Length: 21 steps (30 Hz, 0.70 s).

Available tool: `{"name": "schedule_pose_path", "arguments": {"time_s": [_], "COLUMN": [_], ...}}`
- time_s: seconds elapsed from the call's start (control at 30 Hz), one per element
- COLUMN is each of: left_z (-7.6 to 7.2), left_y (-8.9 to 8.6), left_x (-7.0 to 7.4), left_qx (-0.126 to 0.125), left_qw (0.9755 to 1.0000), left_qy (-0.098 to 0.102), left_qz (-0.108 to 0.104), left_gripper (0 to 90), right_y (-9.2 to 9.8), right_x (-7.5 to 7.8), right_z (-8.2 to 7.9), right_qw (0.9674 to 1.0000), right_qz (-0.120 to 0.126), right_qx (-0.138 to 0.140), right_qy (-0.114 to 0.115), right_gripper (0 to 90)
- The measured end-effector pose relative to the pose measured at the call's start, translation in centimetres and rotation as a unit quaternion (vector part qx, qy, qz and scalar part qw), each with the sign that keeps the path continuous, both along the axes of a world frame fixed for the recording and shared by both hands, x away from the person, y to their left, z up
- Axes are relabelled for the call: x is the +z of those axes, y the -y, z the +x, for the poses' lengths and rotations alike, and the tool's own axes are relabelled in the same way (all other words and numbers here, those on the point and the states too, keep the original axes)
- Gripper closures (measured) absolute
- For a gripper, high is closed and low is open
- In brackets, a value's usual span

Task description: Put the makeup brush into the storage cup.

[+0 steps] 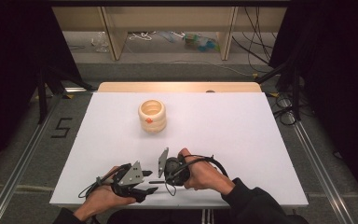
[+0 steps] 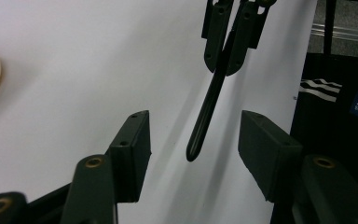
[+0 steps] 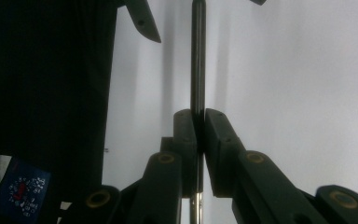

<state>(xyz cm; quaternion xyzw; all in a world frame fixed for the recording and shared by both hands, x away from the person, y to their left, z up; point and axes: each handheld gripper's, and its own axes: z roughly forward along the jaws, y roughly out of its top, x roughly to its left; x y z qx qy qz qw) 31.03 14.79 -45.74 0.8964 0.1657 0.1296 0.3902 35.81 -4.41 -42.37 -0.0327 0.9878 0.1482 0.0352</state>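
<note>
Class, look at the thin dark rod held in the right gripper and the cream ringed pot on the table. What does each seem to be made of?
The rod looks like metal or hard plastic with a smooth dark finish: a bright streak runs along its length. The pot looks like matt cream plastic or glazed ceramic, ribbed in stacked rings with an orange mark on its side; the picture is too small to settle which.

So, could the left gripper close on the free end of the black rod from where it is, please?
Probably yes: the left gripper is open, and the tip of the black rod, clamped in the right gripper, already reaches between its jaws with nothing in the way.
</note>
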Motion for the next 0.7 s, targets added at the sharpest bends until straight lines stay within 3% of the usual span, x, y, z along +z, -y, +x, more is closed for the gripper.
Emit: {"name": "schedule_pose_path", "arguments": {"time_s": [0.1,0.13,0.2,0.23,0.47,0.57,0.67,0.7], "left_z": [-0.02,0.00,-0.10,-0.06,-0.10,-0.12,-0.14,-0.21], "left_y": [0.06,0.09,0.24,0.19,0.40,0.44,0.48,0.59], "left_x": [-0.03,-0.03,-0.10,0.00,-0.06,-0.11,-0.15,-0.24], "left_qx": [-0.002,-0.002,-0.003,-0.010,-0.021,-0.026,-0.032,-0.029], "left_qw": [1.0000,1.0000,1.0000,0.9999,0.9996,0.9996,0.9993,0.9995], "left_qy": [-0.003,-0.002,-0.004,-0.003,0.005,-0.001,0.003,0.000], "left_qz": [-0.002,-0.001,-0.006,0.005,0.019,0.009,0.020,0.012], "left_gripper": [47.9,47.9,49.4,49.5,51.3,51.6,53.3,53.6], "right_y": [-0.02,-0.12,-0.17,-0.21,-0.27,-0.31,-0.38,-0.45], "right_x": [0.08,-0.11,-0.13,-0.15,-0.19,-0.03,-0.01,-0.07], "right_z": [-0.37,-0.11,-0.21,-0.17,-0.08,-0.29,-0.43,-0.35], "right_qw": [0.9997,1.0000,1.0000,1.0000,0.9999,0.9999,0.9999,0.9998], "right_qz": [-0.012,0.003,0.002,0.001,0.004,0.005,0.003,0.007], "right_qx": [-0.019,0.001,-0.002,0.003,0.009,0.008,0.008,0.017], "right_qy": [-0.008,-0.002,-0.006,-0.005,-0.004,-0.006,-0.011,-0.009], "right_gripper": [84.1,84.1,84.1,84.1,84.1,84.1,84.1,84.1]}}
